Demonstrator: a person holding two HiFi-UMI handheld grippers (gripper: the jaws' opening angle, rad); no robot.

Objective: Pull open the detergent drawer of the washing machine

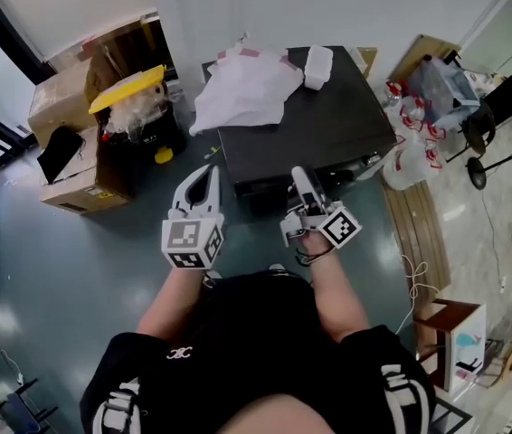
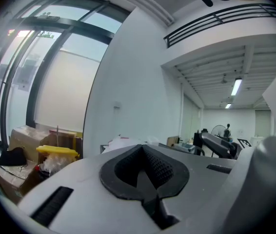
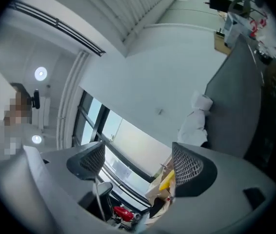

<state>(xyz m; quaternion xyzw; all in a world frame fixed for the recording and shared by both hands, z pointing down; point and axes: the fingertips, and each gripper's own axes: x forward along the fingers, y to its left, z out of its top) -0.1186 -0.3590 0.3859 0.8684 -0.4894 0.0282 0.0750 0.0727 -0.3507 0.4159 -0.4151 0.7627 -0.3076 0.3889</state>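
At the upper left of the head view, cardboard boxes (image 1: 66,98) and a yellow-lidded bin (image 1: 128,89) stand on the floor (image 1: 75,269). Right of them, at frame centre, the left gripper (image 1: 205,177) points toward the near left corner of the washing machine (image 1: 328,125). Its fingers (image 2: 162,167) are pressed together with nothing between them. The machine's dark top fills the upper centre and carries a white bag (image 1: 247,93) toward its back left. The detergent drawer, on the front face, cannot be made out from above. Just right of centre, the right gripper (image 1: 301,181) lies rolled on its side, its tip near the machine's front edge. Its fingers (image 3: 189,167) stand wide apart and grip nothing.
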